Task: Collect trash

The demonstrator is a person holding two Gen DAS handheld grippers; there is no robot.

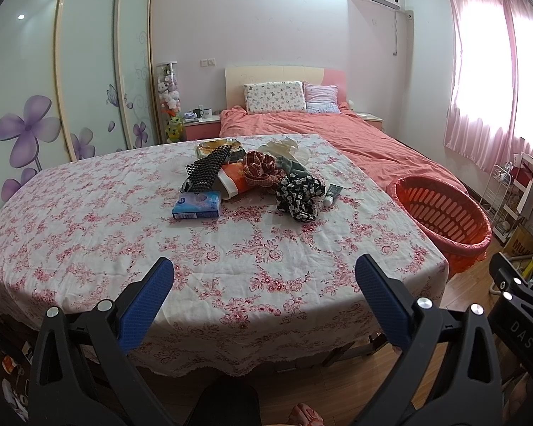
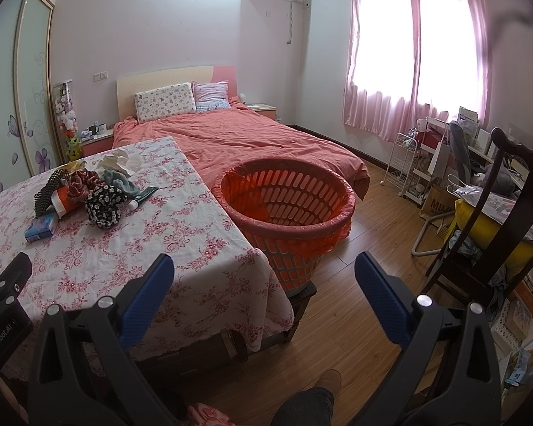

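A heap of items lies mid-table on the floral tablecloth (image 1: 89,234): a blue tissue pack (image 1: 197,205), a black beaded mat (image 1: 206,170), an orange-white tube (image 1: 232,179), a red plaid cloth (image 1: 261,168), a black-and-white floral cloth (image 1: 298,191), a small green tube (image 1: 332,193) and crumpled white paper (image 1: 284,145). An orange slotted basket (image 2: 284,206) lined with an orange bag stands at the table's right edge. My left gripper (image 1: 264,273) hangs open over the near tablecloth. My right gripper (image 2: 264,273) is open, near the table corner and below the basket.
A bed with a salmon cover (image 2: 238,138) lies behind the table. A dark wooden chair (image 2: 508,213) with a yellow cushion, a white rack (image 2: 405,163) and a cluttered desk stand at right. Wardrobe doors (image 1: 85,71) fill the left. Wooden floor (image 2: 366,241) shows right of the basket.
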